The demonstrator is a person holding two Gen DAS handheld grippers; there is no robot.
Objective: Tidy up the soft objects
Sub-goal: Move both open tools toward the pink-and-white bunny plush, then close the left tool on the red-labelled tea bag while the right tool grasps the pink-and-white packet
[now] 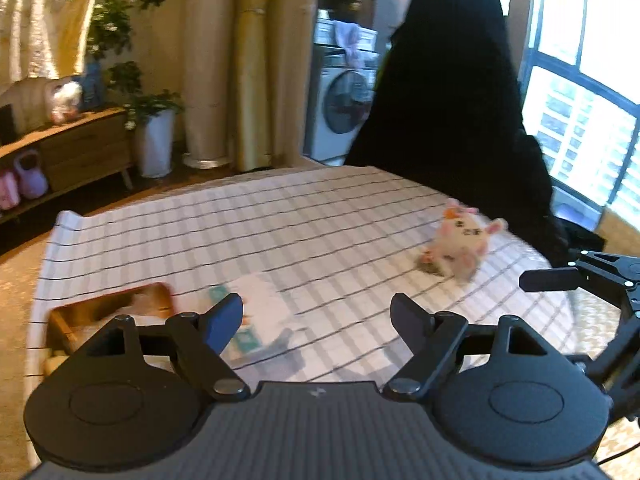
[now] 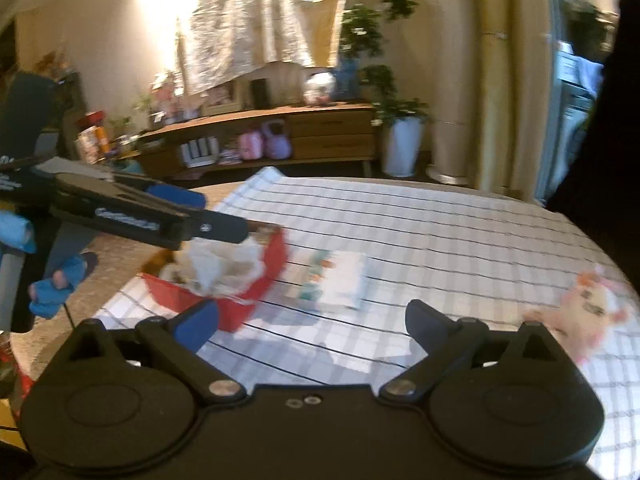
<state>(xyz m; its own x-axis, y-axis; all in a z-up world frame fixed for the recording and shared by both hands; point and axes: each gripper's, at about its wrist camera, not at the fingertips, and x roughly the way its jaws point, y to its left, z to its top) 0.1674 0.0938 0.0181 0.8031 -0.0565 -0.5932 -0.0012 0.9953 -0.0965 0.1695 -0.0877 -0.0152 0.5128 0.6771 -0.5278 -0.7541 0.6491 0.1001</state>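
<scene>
A pink and white plush toy (image 1: 464, 242) lies on the checked tablecloth (image 1: 280, 220) at the right; it also shows in the right wrist view (image 2: 592, 306). A white tissue pack (image 1: 260, 320) lies near the middle, also seen in the right wrist view (image 2: 340, 280). A red basket (image 2: 240, 280) holding pale soft items stands at the left; it also shows in the left wrist view (image 1: 108, 312). My left gripper (image 1: 316, 316) is open and empty above the cloth near the pack. My right gripper (image 2: 312, 324) is open and empty. The left gripper (image 2: 160, 216) hovers over the basket.
A black high-back chair (image 1: 452, 100) stands behind the table at the right. A wooden sideboard (image 2: 280, 136) with toys, a potted plant (image 1: 154, 140) and a washing machine (image 1: 344, 108) stand beyond the table. The right gripper's finger (image 1: 560, 278) shows at the right edge.
</scene>
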